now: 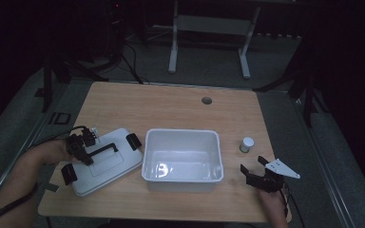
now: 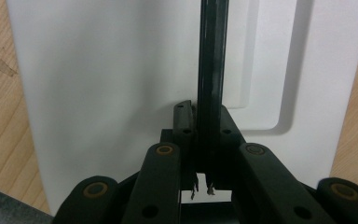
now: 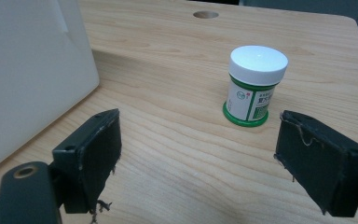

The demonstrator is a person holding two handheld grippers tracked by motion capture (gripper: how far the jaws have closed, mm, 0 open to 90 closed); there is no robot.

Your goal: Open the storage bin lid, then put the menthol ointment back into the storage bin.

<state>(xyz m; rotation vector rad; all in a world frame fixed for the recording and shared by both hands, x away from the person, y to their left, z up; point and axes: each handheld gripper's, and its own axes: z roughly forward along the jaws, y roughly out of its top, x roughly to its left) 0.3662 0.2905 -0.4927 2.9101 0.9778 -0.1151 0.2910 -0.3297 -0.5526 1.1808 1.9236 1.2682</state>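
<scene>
At lower left, the left gripper (image 1: 81, 153) clenches the lid's handle (image 2: 209, 65); the right gripper (image 3: 198, 161), lower right, gapes before the jar (image 3: 254, 84).

We see a white rectangular lid (image 1: 105, 161) lying flat on the table at about eight o'clock, turned slightly askew, just left of the white bin. A black bar handle (image 1: 102, 150) runs across its raised middle panel, and black clips sit at its short ends. At about four o'clock stands a small jar (image 3: 254, 86), upright, its white cap on, with a green-and-white label and a green base.
</scene>
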